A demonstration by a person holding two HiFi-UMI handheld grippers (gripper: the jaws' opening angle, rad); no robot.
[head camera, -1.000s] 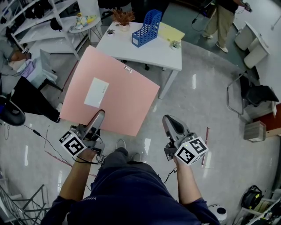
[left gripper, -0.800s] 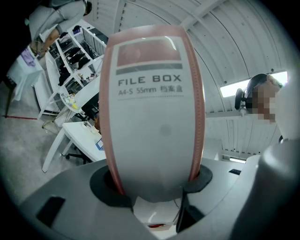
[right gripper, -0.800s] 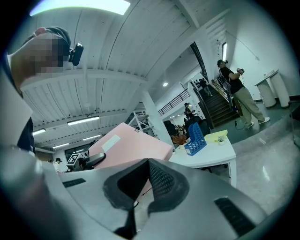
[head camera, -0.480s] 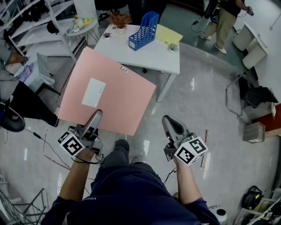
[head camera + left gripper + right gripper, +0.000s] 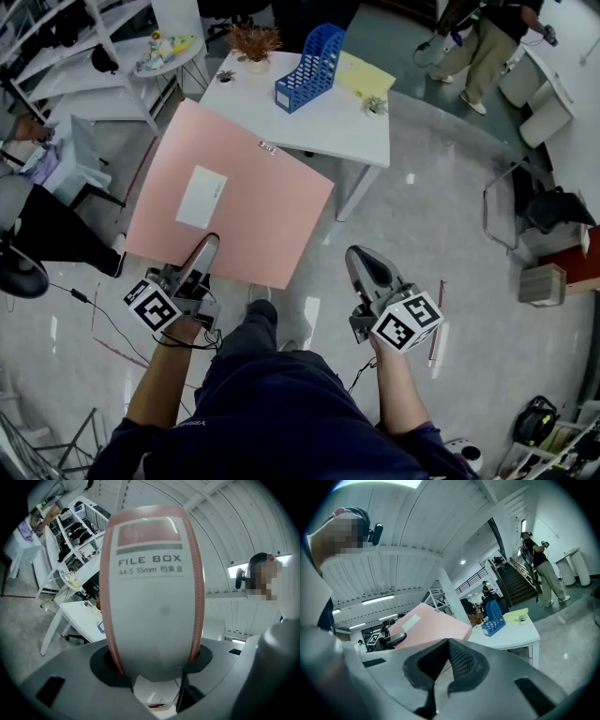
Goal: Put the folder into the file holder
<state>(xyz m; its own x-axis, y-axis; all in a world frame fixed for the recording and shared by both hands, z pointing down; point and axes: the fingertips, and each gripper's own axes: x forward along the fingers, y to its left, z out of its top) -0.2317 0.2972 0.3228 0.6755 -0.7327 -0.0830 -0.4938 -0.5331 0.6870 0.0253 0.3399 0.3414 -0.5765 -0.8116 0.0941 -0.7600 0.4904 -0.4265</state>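
A large pink folder [image 5: 234, 202] with a white label is held up flat over the floor, in front of the white table [image 5: 323, 127]. My left gripper [image 5: 204, 247] is shut on its near edge. In the left gripper view the folder's spine [image 5: 154, 588], marked "FILE BOX", stands between the jaws of the left gripper [image 5: 154, 665]. The blue file holder [image 5: 312, 61] stands upright on the far side of the table and also shows in the right gripper view [image 5: 493, 618]. My right gripper [image 5: 363, 260] hangs to the right over the floor, shut and empty.
A yellow sheet [image 5: 366, 71], a small plant [image 5: 377, 101] and a dried-plant pot [image 5: 255, 42] share the table. White shelving [image 5: 94, 47] stands at the back left. A chair [image 5: 539, 202] is at the right, and a person [image 5: 483, 42] stands at the back right.
The view has shifted a little, so the folder and table sit slightly higher and more to the left. The left gripper still holds the folder; the right gripper has barely moved.
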